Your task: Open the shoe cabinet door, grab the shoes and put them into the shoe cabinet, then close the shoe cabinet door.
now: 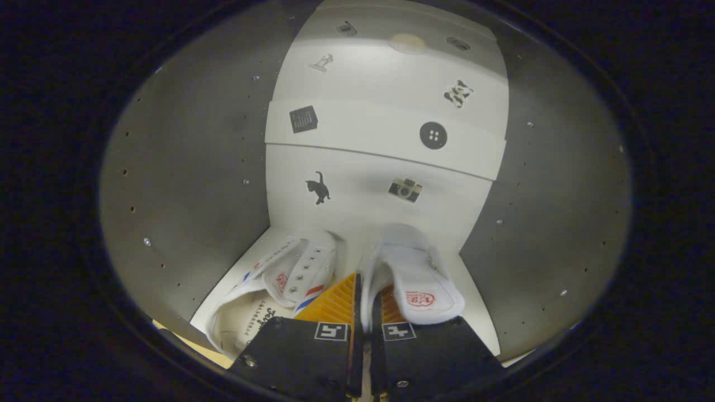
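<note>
The shoe cabinet [184, 184] stands open, grey side walls dotted with small holes, a white back panel scattered with small stickers, and a white floor. Two white canvas shoes sit on that floor, toes toward the back. The left shoe [279, 290] has metal eyelets, a red and blue stripe and a printed insole showing through its open mouth. The right shoe [416, 276] lies just beside it, its tongue with a red logo folded forward. A thin white edge of the right shoe is pinched between the gripper's [366, 312] nearly closed fingers.
</note>
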Demonstrator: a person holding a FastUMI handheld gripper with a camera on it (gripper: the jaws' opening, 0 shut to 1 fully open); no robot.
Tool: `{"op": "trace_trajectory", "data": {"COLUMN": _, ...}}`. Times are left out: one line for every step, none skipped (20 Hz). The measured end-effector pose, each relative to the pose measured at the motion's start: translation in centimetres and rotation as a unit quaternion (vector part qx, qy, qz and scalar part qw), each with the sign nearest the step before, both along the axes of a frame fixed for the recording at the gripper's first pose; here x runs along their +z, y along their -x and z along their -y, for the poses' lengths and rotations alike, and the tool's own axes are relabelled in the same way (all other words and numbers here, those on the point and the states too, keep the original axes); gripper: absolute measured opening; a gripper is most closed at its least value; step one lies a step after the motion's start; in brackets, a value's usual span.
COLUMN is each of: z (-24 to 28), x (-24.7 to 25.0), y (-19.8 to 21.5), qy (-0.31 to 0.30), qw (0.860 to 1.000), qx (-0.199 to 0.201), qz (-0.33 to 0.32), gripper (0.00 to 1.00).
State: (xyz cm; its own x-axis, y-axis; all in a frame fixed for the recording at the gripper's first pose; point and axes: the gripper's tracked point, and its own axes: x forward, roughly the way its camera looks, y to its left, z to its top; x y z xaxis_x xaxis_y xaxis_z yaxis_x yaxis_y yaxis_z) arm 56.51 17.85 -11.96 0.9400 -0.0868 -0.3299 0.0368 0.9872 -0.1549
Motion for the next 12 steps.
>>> {"op": "trace_trajectory", "data": {"z": -0.1, "x": -0.3, "y": -0.2, "qy": -0.006, "qw": 1.0, "qx": -0.001, "qz": -0.011, "gripper": 0.09}}
{"op": "trace_trajectory", "data": {"z": -0.1, "x": -0.7, "y": -0.4, "qy": -0.018, "qw": 1.0, "qx": -0.001, "qz": -0.023, "gripper": 0.09}}
{"op": "trace_trajectory", "data": {"z": -0.2, "x": -1.2, "y": -0.7, "qy": -0.031, "qw": 0.999, "qx": 0.0, "qz": -0.037, "gripper": 0.09}}
{"op": "trace_trajectory", "data": {"z": -0.3, "x": -1.7, "y": -1.0, "qy": -0.044, "qw": 0.998, "qx": 0.0, "qz": -0.053, "gripper": 0.09}}
{"op": "trace_trajectory", "data": {"z": -0.4, "x": -2.3, "y": -1.1, "qy": -0.052, "qw": 0.996, "qx": 0.003, "qz": -0.072, "gripper": 0.09}}
{"op": "trace_trajectory", "data": {"z": -0.4, "x": -2.1, "y": -1.0, "qy": -0.058, "qw": 0.996, "qx": 0.0, "qz": -0.072, "gripper": 0.09}}
{"op": "trace_trajectory", "data": {"z": -0.4, "x": -2.2, "y": -1.2, "qy": -0.058, "qw": 0.995, "qx": 0.0, "qz": -0.079, "gripper": 0.09}}
{"op": "trace_trajectory", "data": {"z": -0.4, "x": -2.1, "y": -1.0, "qy": -0.056, "qw": 0.995, "qx": -0.002, "qz": -0.082, "gripper": 0.09}}
{"op": "trace_trajectory", "data": {"z": -0.3, "x": -2.2, "y": -1.1, "qy": -0.052, "qw": 0.995, "qx": -0.004, "qz": -0.083, "gripper": 0.1}}
{"op": "trace_trajectory", "data": {"z": -0.1, "x": -2.2, "y": -1.0, "qy": -0.049, "qw": 0.995, "qx": -0.01, "qz": -0.083, "gripper": 0.1}}
{"op": "trace_trajectory", "data": {"z": 0.1, "x": -2.1, "y": -1.0, "qy": -0.047, "qw": 0.996, "qx": -0.016, "qz": -0.081, "gripper": 0.12}}
{"op": "trace_trajectory", "data": {"z": 0.2, "x": -2.4, "y": -0.9, "qy": -0.044, "qw": 0.995, "qx": -0.022, "qz": -0.086, "gripper": 0.14}}
